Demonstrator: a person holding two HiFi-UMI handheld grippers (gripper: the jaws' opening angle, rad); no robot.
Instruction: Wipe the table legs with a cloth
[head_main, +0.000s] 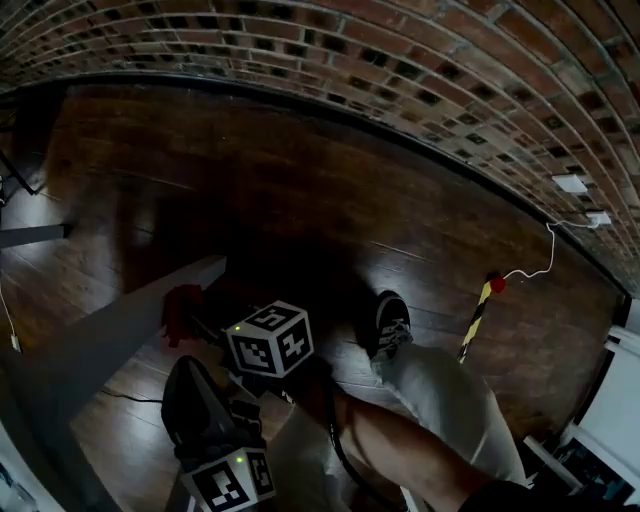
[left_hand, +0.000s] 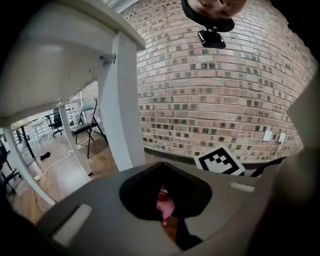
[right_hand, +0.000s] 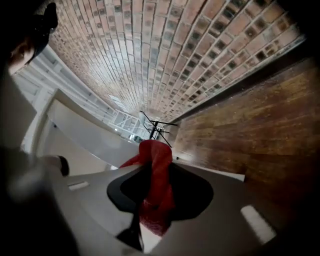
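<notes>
Dark wood floor (head_main: 300, 200) meets the brick wall (head_main: 400, 50). The table (head_main: 110, 330) runs along your left, its leg (left_hand: 120, 100) upright. The red cloth (right_hand: 156, 160) sticks out lengthwise from your right gripper (right_hand: 150, 210), which is clenched on it, its free end by the table's edge. Your left gripper (left_hand: 167, 217) sits just behind, jaws drawn almost together on nothing.

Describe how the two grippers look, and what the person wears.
The left gripper and right gripper have pale grey shells with a dark opening round the jaws. Each carries a white cube with black square markers. The person wears light trousers and a dark shoe.
</notes>
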